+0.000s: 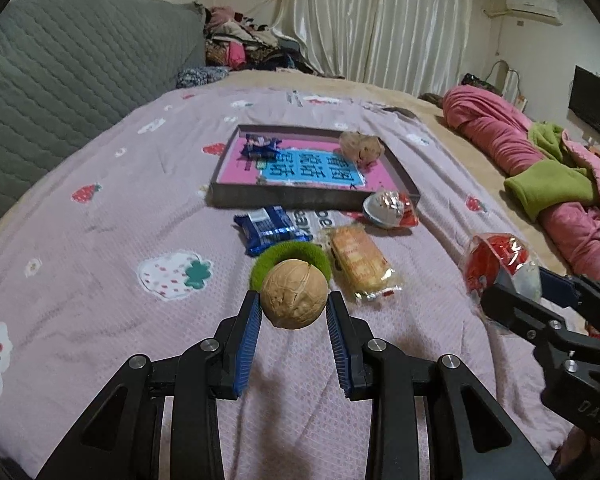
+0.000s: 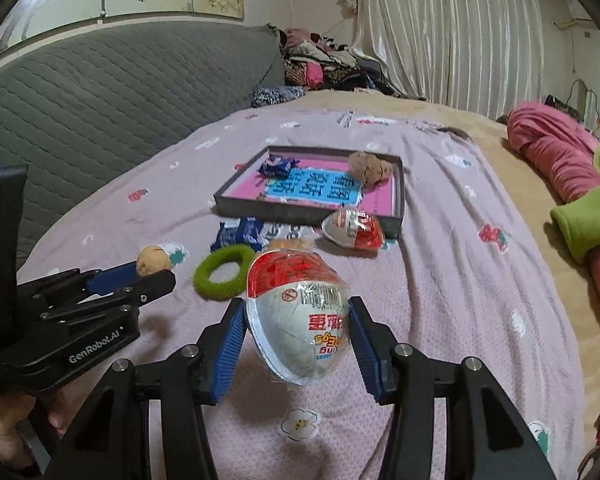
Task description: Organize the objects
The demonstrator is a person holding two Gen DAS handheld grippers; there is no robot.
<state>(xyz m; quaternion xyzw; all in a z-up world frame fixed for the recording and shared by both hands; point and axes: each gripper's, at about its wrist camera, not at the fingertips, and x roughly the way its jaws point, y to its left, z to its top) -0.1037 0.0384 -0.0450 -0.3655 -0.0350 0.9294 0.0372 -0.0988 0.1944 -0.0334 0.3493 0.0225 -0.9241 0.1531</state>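
Observation:
My left gripper (image 1: 293, 304) is shut on a tan walnut (image 1: 293, 298), held above the pink bedspread; the walnut (image 2: 153, 260) also shows at the left of the right wrist view. My right gripper (image 2: 298, 328) is shut on a red-and-white egg-shaped toy in plastic wrap (image 2: 296, 316), seen too at the right of the left wrist view as the egg toy (image 1: 498, 266). Ahead lies a dark shallow tray (image 1: 300, 197) with a pink and blue sheet inside, holding a blue snack packet (image 1: 260, 147) and two walnuts (image 1: 360, 148). The tray (image 2: 300, 213) lies mid-bed.
Loose on the bedspread in front of the tray: a blue wafer packet (image 1: 270, 229), a green fuzzy ring (image 2: 222, 267), a wrapped biscuit pack (image 1: 358, 262) and a second egg toy (image 2: 352, 229). A grey quilted headboard (image 1: 68, 80) is at left, pink and green bedding (image 1: 548, 184) at right.

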